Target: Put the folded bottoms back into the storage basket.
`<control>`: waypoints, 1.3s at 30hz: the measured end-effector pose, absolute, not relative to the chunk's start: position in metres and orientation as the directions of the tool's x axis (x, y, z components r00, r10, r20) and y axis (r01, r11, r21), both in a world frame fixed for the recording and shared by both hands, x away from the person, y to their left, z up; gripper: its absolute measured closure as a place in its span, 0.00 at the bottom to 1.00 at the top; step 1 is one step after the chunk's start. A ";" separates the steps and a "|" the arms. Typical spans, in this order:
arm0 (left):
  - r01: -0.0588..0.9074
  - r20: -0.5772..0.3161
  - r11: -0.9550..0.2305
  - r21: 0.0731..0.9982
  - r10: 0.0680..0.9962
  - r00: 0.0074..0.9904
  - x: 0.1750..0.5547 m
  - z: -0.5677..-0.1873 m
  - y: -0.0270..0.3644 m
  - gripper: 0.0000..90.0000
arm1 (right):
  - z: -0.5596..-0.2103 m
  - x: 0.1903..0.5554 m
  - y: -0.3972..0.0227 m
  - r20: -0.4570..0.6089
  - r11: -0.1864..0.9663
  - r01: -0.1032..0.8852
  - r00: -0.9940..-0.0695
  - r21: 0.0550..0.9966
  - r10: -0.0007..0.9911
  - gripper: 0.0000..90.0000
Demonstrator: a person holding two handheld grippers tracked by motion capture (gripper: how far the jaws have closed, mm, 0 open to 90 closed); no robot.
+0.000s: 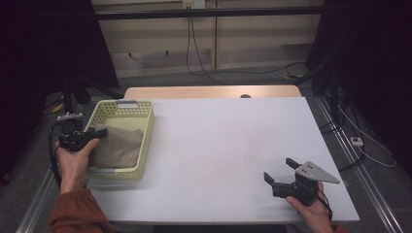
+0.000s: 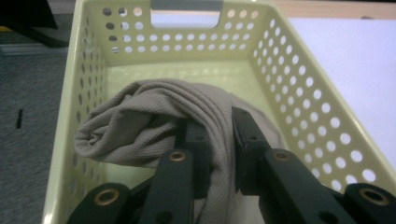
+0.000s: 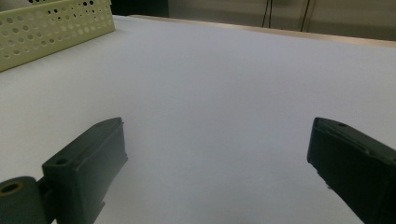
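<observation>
A pale yellow perforated basket [image 1: 145,141] stood at the left edge of the white surface [image 1: 233,145], its long axis running from the near edge toward the far edge, with a grey handle slot [image 2: 185,11] in its far end wall. Inside lay a bunched beige cloth [image 1: 116,145], heaped in the near half of the basket and leaving the far part of the basket floor bare. In the left gripper view the cloth's folds ran as a rounded roll lying across the basket, from the left wall toward the right.

The left claw [image 2: 217,133] reached into the basket from its near left corner, its jaws closed on a fold of the cloth, which was pinched between them and draped over the left jaw. The left hand [image 1: 75,160] held it just outside the basket's left wall, a rust-coloured sleeve [image 1: 75,213] coming in from the bottom.

The right claw [image 1: 282,171] sat near the near right corner of the surface, held by the right hand [image 1: 311,208], its jaws spread wide apart with nothing between them and pointing toward the far left. Between it and the basket the white surface lay bare, from the near edge to the far edge, where a strip of wood [image 1: 209,92] showed beyond the white top. Past the surface's right edge, cables [image 1: 359,141] lay on the floor.
</observation>
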State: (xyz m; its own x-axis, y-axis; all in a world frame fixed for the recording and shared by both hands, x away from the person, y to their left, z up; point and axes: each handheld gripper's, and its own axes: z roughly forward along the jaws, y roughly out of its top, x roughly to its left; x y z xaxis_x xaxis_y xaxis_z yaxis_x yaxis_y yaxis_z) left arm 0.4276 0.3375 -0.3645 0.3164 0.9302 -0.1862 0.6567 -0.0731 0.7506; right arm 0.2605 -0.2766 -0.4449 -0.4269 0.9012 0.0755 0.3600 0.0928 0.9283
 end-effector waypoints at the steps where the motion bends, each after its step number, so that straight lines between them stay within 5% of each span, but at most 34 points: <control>1: 0.656 -0.199 -0.062 0.752 0.928 0.316 0.429 -0.365 0.337 0.88 | -0.445 0.261 -0.277 0.074 0.095 0.359 -0.428 0.928 0.901 0.05; 6: 0.653 -0.230 -0.045 0.756 0.916 0.329 0.438 -0.371 0.333 0.88 | -0.445 0.261 -0.276 0.072 0.097 0.359 -0.431 0.928 0.900 0.05; 13: 0.716 -0.127 -0.109 0.690 0.955 0.267 0.445 -0.375 0.336 0.88 | -0.445 0.261 -0.277 0.076 0.094 0.360 -0.429 0.928 0.900 0.05; 28: 0.827 -0.057 -0.151 0.542 0.975 0.215 0.461 -0.388 0.334 0.88 | -0.445 0.262 -0.277 0.071 0.102 0.363 -0.434 0.926 0.898 0.05; 39: 0.787 -0.110 -0.114 0.606 0.968 0.225 0.473 -0.398 0.333 0.87 | -0.446 0.262 -0.277 0.073 0.101 0.364 -0.436 0.926 0.897 0.05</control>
